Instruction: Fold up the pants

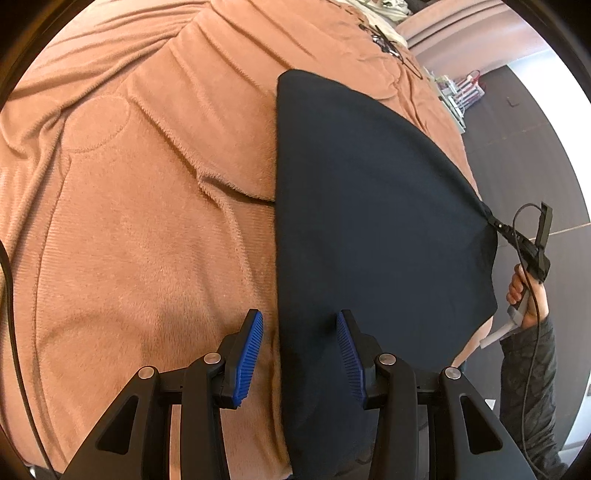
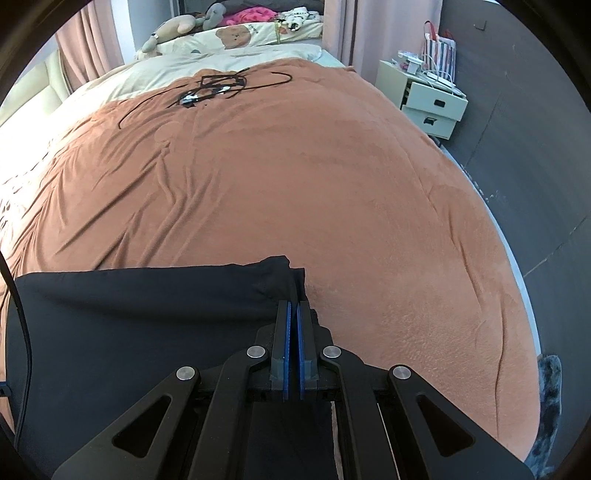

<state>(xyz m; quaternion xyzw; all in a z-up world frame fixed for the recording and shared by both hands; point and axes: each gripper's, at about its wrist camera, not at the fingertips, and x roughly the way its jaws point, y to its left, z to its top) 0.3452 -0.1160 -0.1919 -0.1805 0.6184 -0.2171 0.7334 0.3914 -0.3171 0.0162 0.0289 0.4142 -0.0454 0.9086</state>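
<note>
Dark navy pants lie on a brown blanket, with one corner lifted to the right. My left gripper is open and hovers over the pants' left edge, which runs between its blue pads without either pad pressing on it. In the right wrist view my right gripper is shut on a corner of the pants, and the cloth stretches away to the left. The left wrist view shows that same right gripper pinching the pulled-out corner, held by a person's hand.
Black cables and a small device lie on the far part of the blanket. Pillows and stuffed toys sit at the head of the bed. A white nightstand stands on the dark floor at the right.
</note>
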